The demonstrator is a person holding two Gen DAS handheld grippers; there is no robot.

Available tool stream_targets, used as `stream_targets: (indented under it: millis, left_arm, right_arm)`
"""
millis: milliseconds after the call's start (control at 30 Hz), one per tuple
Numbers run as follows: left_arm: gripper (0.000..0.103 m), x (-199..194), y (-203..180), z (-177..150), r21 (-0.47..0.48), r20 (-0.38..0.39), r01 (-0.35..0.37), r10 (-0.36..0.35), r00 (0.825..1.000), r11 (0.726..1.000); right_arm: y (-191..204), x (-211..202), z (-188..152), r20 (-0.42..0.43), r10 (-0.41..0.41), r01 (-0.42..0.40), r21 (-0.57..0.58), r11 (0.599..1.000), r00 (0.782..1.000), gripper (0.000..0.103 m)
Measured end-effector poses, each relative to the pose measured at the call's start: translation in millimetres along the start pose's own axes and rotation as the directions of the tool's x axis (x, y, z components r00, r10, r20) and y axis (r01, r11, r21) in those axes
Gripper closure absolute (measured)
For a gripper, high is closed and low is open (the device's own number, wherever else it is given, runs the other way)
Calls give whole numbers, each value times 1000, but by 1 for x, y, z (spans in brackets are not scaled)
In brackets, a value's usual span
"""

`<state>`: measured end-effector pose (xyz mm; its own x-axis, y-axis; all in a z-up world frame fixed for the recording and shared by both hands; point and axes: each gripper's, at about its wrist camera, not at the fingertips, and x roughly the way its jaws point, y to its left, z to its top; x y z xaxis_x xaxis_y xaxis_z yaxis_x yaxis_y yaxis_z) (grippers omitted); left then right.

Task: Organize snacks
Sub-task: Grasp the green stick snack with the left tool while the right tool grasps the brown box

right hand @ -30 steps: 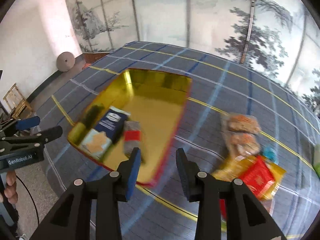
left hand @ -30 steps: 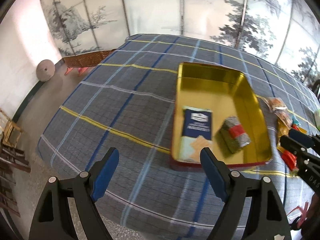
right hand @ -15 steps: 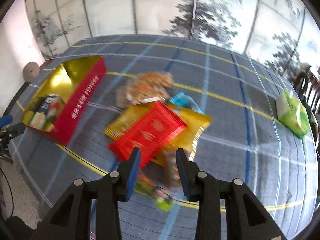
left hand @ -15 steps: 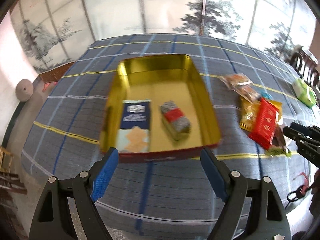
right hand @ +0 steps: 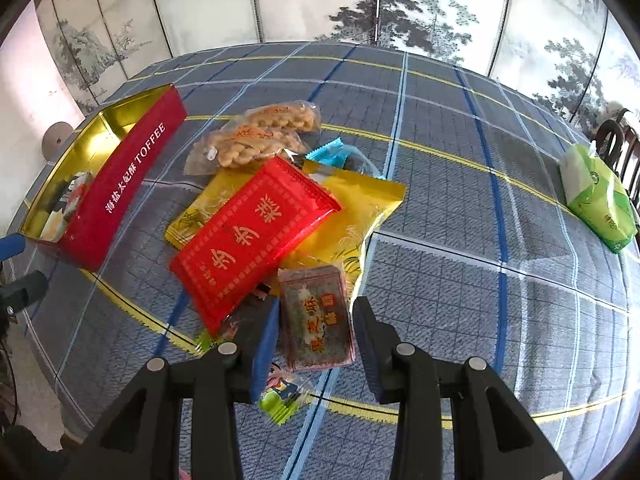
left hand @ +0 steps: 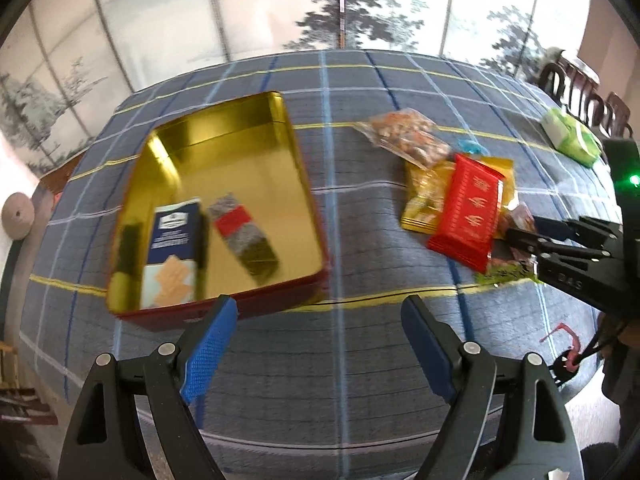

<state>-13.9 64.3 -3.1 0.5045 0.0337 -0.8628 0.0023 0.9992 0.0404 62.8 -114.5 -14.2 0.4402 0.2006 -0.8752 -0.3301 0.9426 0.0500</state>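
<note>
Snacks first: in my left wrist view, two are already inside the gold-lined tin (left hand: 298, 184), a dark blue biscuit pack (left hand: 174, 256) beside a grey-and-red bar (left hand: 244, 236). The tin sits on the plaid tablecloth (left hand: 360, 360). To its right lies the loose pile, the red packet (left hand: 468, 216) on top of a yellow packet (left hand: 424, 196), with a clear bag of twisted snacks (left hand: 408, 140) behind. My left gripper (left hand: 318, 344) hangs above bare cloth just in front of the tin, jaws wide apart and empty. The right gripper (left hand: 520, 236) reaches in from the right edge at the pile.

In my right wrist view, the right gripper (right hand: 314, 336) is over a small clear-wrapped dark cake (right hand: 316, 320) (red characters on its label), which lies between the fingers; the jaws stand narrowly apart and I can't see the pads pressing it. A green-wrapped candy (right hand: 280, 398) lies beneath the left finger. The green tissue pack (right hand: 596, 196) sits well apart at far right.
</note>
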Motion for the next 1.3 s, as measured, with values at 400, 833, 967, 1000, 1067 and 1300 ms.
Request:
stream_targets:
  millis: [400,833,967,1000,1067,1300]
  left_arm:
    - [21,16,-37,4,112,-5,51,-51,999,992]
    - [30,20,-106,11,388,22,196,-222,975,901]
    - [52,29,-124,12,463,-21,237,-257,966,854]
    - [53,31,-127,12,471,-28,244,-262,965,848]
    - [55,33,-133,13,488,-44,265,-280,959,831]
    - [61,44,-152,12,540,-106,322,-317,942,778]
  right_arm:
    - [-24,-12,-8,28,5,-7,49,999,1000,72]
    - [-76,-29,-37,-2,-34,34,151,988,999,72]
    - [-88,-34,-46,-3,-43,43,180,983,999,72]
    - [-90,-35,-48,-4,-44,44,187,981,999,72]
    - [-95,-37,-52,-2,-46,45,202,978,999,72]
    - [-105,-37,-61,0,-41,40,243,969,999,72]
